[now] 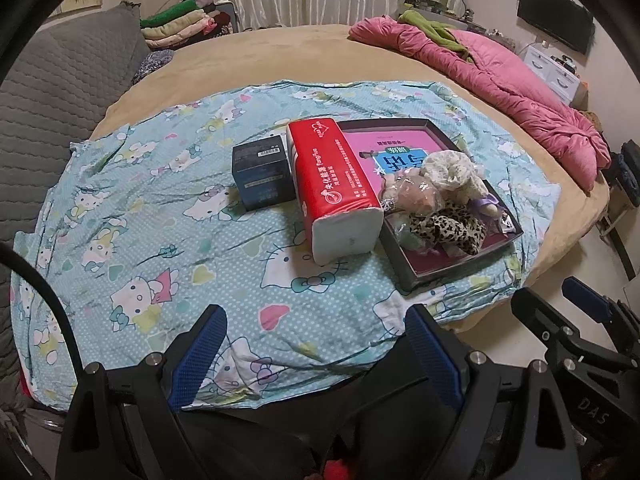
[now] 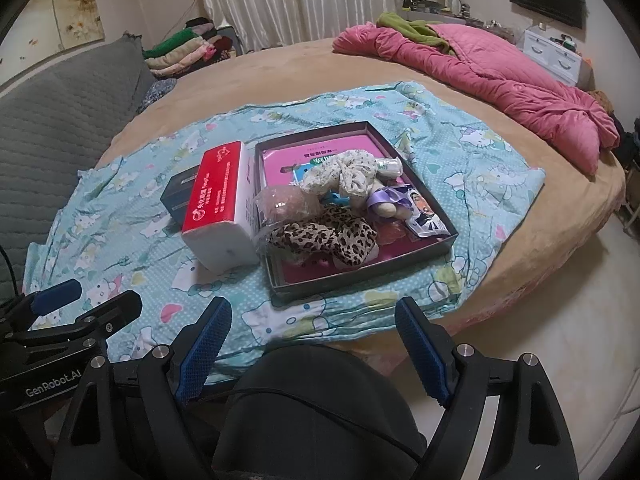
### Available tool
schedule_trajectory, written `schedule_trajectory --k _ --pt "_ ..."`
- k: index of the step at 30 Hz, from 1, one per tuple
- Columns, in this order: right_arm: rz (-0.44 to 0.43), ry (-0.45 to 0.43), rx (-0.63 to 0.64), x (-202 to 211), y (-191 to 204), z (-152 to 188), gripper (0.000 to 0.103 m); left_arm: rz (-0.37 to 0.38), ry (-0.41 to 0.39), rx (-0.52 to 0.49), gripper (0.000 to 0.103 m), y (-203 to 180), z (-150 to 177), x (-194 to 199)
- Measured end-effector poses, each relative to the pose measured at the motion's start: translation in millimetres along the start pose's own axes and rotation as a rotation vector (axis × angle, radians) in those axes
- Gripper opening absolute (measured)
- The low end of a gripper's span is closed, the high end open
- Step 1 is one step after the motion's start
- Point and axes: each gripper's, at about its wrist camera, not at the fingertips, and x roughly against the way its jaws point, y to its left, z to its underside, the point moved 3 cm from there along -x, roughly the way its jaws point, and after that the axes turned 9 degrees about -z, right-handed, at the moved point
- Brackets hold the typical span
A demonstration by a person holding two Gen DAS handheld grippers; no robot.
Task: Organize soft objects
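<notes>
A dark shallow box (image 2: 400, 258) (image 1: 424, 278) lies on a blue cartoon-print cloth (image 1: 160, 216) (image 2: 472, 160) on the bed. Inside it sit a leopard-print scrunchie (image 2: 332, 236) (image 1: 448, 230), a cream dotted scrunchie (image 2: 344, 170) (image 1: 448, 166), a pink ball in plastic wrap (image 2: 286, 202) (image 1: 414, 196), a small plush with a purple ribbon (image 2: 386, 202) and a printed packet (image 2: 424, 216). A red tissue pack (image 1: 336, 184) (image 2: 224, 204) leans against the box's left side. My left gripper (image 1: 316, 328) and right gripper (image 2: 314, 320) hang open and empty near the bed's front edge.
A dark blue carton (image 1: 262, 176) (image 2: 176, 196) stands left of the tissue pack. A pink quilt (image 1: 500, 92) (image 2: 500, 80) lies bunched at the back right. Folded clothes (image 2: 188, 48) are stacked at the back left beside a grey cushion (image 1: 64, 80). A person's dark-clothed knee (image 2: 304, 408) shows below.
</notes>
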Motion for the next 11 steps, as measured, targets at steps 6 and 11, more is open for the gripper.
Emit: schedule_trajectory --k 6,11 --pt "0.003 0.009 0.0 -4.8 -1.3 0.0 0.085 -0.01 0.009 -0.004 0.091 -0.6 1.7 -6.1" --pt "0.005 0.021 0.003 -9.5 -1.9 1.7 0.085 -0.01 0.008 -0.011 0.09 -2.4 3.2 -9.6"
